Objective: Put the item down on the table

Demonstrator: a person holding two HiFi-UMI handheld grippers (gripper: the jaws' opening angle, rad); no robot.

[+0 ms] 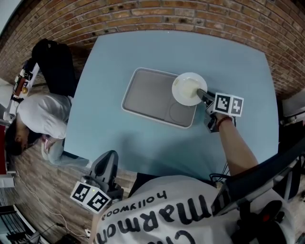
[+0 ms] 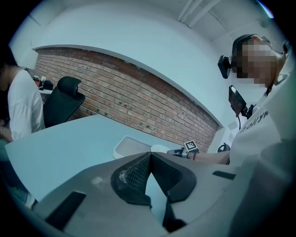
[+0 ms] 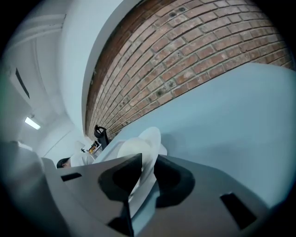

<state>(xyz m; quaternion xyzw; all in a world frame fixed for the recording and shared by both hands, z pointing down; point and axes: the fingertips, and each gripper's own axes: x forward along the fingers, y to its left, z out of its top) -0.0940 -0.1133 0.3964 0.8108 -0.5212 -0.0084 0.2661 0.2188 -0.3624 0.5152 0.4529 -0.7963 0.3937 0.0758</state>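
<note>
A white plate [image 1: 188, 88] hangs over the right end of the grey tray [image 1: 147, 95] on the light blue table [image 1: 119, 138]. My right gripper [image 1: 204, 95] is shut on the plate's rim; in the right gripper view the plate [image 3: 141, 152] stands on edge between the two jaws, tilted. My left gripper [image 1: 102, 178] is held low off the table's near edge, by my body. Its jaws meet at the tips with nothing between them [image 2: 149, 159].
A person in a white top [image 1: 40, 116] bends beside the table's left edge, next to a black office chair [image 1: 55, 62]. A brick wall [image 1: 157, 14] runs behind the table. The tray's round recess [image 1: 178, 113] lies under the plate.
</note>
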